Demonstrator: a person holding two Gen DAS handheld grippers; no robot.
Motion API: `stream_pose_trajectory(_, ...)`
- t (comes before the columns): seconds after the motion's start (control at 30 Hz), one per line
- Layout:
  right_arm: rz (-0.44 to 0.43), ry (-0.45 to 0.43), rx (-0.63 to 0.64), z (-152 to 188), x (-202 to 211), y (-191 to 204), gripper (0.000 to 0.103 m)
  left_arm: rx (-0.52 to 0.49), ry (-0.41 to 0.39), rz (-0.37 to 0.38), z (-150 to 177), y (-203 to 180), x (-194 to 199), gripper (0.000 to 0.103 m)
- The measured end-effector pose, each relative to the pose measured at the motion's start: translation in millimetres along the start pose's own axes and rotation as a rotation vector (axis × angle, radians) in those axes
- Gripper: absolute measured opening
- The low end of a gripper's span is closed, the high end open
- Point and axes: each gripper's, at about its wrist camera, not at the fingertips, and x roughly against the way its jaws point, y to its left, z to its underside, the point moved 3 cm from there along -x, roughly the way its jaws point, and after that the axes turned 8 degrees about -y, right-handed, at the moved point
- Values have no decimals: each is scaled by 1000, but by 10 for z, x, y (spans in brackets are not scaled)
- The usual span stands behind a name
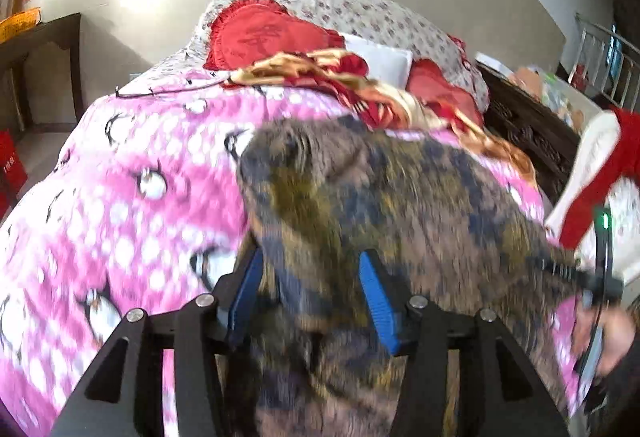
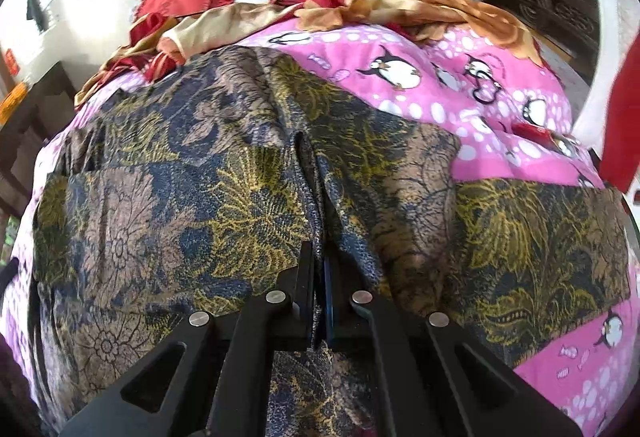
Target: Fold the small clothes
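You are working over a bed covered by a pink penguin-print quilt (image 2: 472, 93), which fills most of both views. At its head lie floral pillows (image 1: 360, 13), a red and gold blanket (image 1: 360, 85) bunched across the quilt's far edge, and two red embroidered cushions (image 1: 260, 37), with a white pillow (image 1: 380, 57) between them.

The floral garment (image 2: 180, 177) (dark blue, brown and yellow-green) lies spread wide on the quilt in your right wrist view, reaching nearly from one side of the picture to the other. A raised ridge of cloth runs down its middle toward you.

Your right gripper (image 2: 319, 269) is closed down tight on that ridge; the two fingers stand almost together with only a thin fold of the garment pinched between them.

Your left gripper (image 1: 310, 269) stands partly open, its blue pads (image 1: 378, 301) well apart, and a thick bundle of the same garment passes between them and hangs in front of the camera. That view is blurred, so you cannot tell whether the pads actually press the cloth.

At the left view's right edge, the other handset and a hand (image 1: 604, 333) show.
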Motion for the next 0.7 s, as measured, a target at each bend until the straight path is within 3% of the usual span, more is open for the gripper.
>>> stream_pose_trajectory(0.1,-44,11,-27,42,-47,-35,7,42,47,51,-220,-88,-310,33)
stream_pose_trajectory(0.17,-107,15,-90,41,-54,-142,7,63,105,53,-227,-116,-540,14)
stream_pose_trajectory(0.3,-192,17,-158,30,58,-288,7,-24,279,-84,228,4,-1014,14)
stream_pose_trajectory(0.33,-195,-6,-158,6,145,-298,9,-53,208,-68,263,-3,-965,14)
stream_pose_trajectory(0.43,-184,-94,-121,-109,386,-212,12,-132,151,-68,328,-58,-908,14)
stream_pose_trajectory(0.57,-203,-159,3,-240,389,221,13,-115,154,-64,313,-37,-918,14)
stream_pose_trajectory(0.63,-98,-125,41,-239,87,297,14,-91,167,-49,296,-14,-921,14)
stream_pose_trajectory(0.7,14,8,18,-160,-266,180,12,-70,188,-58,209,-4,-840,14)
